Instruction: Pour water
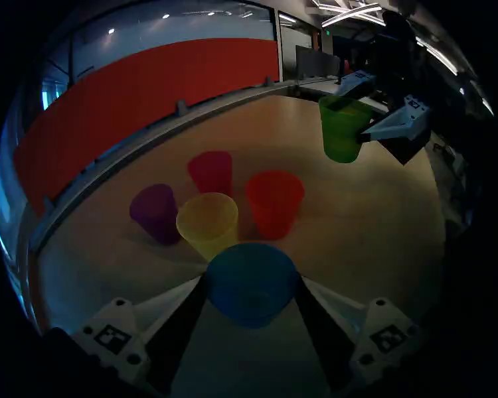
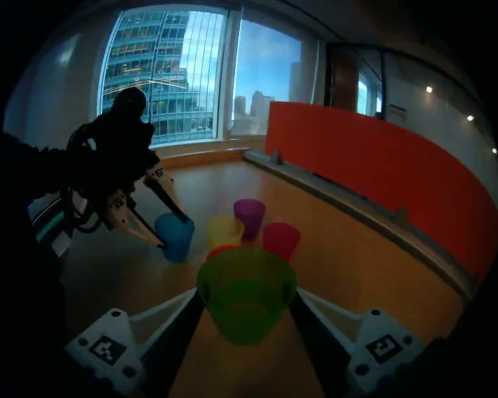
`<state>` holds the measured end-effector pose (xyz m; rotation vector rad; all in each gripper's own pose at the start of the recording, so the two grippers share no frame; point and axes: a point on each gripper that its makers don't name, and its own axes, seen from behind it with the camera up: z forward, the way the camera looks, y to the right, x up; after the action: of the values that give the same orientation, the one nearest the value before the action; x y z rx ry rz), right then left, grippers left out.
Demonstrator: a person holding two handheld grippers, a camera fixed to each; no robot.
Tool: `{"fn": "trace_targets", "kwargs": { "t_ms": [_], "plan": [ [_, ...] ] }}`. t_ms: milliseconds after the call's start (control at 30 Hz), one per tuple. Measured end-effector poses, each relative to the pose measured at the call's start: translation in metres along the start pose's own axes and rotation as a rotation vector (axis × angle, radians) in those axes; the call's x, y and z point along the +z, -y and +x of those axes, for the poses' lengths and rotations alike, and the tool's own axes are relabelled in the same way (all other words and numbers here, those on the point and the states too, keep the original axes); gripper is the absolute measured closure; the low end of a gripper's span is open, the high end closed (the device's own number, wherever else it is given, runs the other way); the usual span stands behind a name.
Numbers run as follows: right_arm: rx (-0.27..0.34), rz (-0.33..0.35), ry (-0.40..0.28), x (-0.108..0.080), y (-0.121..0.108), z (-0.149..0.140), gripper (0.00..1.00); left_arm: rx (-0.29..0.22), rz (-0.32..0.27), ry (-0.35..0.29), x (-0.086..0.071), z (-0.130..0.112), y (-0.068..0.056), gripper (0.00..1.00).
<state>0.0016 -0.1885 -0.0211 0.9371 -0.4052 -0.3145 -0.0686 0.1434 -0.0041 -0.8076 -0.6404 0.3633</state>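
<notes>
My left gripper is shut on a blue cup, held upright low over the wooden table. Beyond it stand a yellow cup, a purple cup, a magenta cup and a red cup. My right gripper is shut on a green cup, upright; in the left gripper view this green cup hangs above the table at the far right. The right gripper view shows the blue cup at left, then the yellow cup, purple cup and magenta cup.
A long orange-red partition runs along the table's far edge on a grey rail. In the right gripper view a person stands at the left before large windows. Bare tabletop lies to the right of the cups.
</notes>
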Motion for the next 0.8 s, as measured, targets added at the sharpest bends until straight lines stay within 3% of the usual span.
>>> {"fn": "trace_targets", "kwargs": {
  "t_ms": [800],
  "plan": [
    [-0.005,0.006,0.009,0.005,0.004,0.000,0.11,-0.036,-0.004,0.002,0.005,-0.022,0.002,0.11]
  ]
}}
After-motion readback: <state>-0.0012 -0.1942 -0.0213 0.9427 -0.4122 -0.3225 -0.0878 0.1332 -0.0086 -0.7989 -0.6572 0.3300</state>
